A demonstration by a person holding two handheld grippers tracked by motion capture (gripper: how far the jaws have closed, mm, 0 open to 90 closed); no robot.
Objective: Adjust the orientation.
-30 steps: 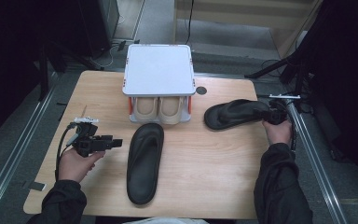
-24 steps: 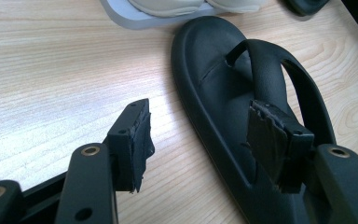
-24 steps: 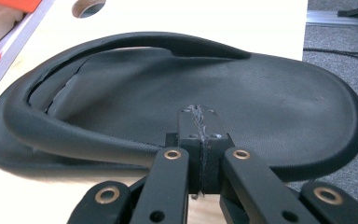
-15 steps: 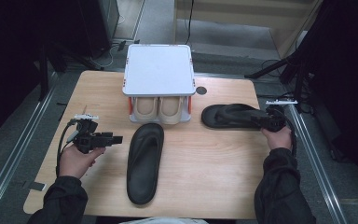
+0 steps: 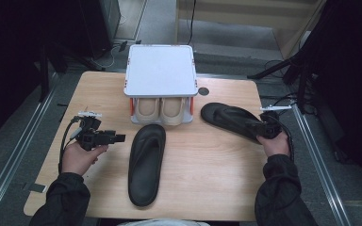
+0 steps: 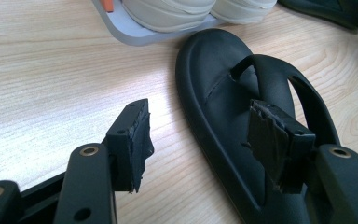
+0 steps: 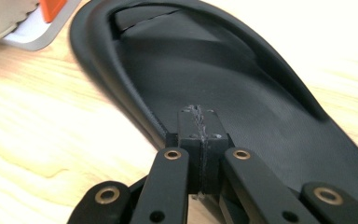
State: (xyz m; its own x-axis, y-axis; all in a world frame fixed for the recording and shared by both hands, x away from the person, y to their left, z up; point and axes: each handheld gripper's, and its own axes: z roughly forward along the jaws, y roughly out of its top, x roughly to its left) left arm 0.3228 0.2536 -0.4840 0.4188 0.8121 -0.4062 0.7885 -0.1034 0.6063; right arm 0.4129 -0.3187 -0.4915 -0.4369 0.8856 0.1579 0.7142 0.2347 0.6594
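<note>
Two black sandals lie on the wooden table (image 5: 207,174). The right sandal (image 5: 228,120) lies near the right edge of the table, at an angle, with one end close to the small shoe rack (image 5: 160,70) that stands at the middle of the far edge. The right gripper (image 5: 265,128) is at the other end of this sandal. In the right gripper view its jaws are pressed together, pad against pad, above the footbed of the sandal (image 7: 223,60); I cannot tell if they pinch the rim.

The left sandal (image 5: 146,162) lies in the middle of the table, lengthwise from the near edge toward the rack, with its toe end just before the rack. The left gripper (image 5: 118,138) is held above the table near the left edge and points to this sandal. Its jaws stand wide apart and hold nothing; in the left gripper view the sandal (image 6: 233,93) lies behind them, apart from the pads.

A pair of beige shoes (image 5: 162,109) stands on the lower level of the rack
</note>
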